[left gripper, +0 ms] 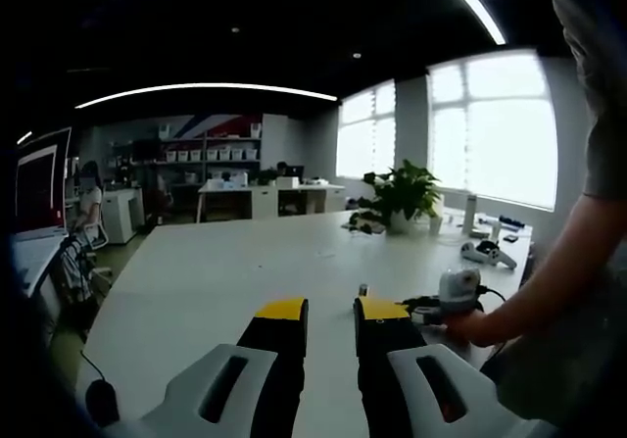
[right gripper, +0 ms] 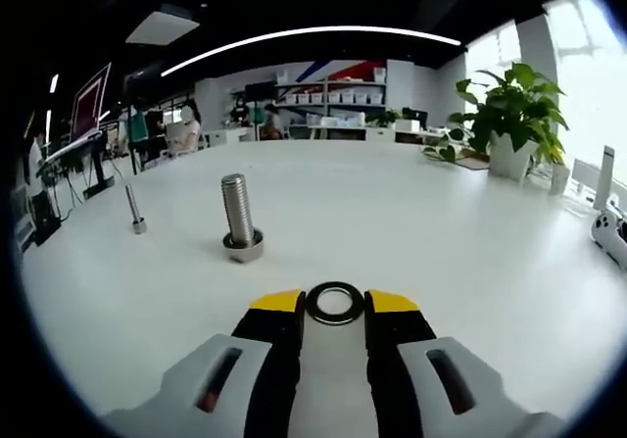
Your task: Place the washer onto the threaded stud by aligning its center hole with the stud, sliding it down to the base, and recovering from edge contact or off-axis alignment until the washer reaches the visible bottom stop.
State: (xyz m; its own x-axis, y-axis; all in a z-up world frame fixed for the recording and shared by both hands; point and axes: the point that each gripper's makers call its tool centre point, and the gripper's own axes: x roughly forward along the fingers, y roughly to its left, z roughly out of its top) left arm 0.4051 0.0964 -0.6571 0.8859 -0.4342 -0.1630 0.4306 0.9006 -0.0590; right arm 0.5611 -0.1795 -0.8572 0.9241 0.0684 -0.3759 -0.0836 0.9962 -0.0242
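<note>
White table (right gripper: 441, 252) in an office; right gripper (right gripper: 334, 303) pinches the washer (right gripper: 334, 302) between its jaws, threaded stud (right gripper: 239, 218) upright far-left; left gripper (left gripper: 330, 311) slightly parted, empty

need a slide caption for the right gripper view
Right gripper holds a washer flat between its yellow-tipped jaws, short of the upright threaded stud on the white table.

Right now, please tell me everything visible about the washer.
The washer is a flat dark metal ring with a round center hole. It lies level, held between the yellow tips of the right gripper, which touch its two sides. It is not yet on the upright threaded stud, which stands apart on the white table.
</note>
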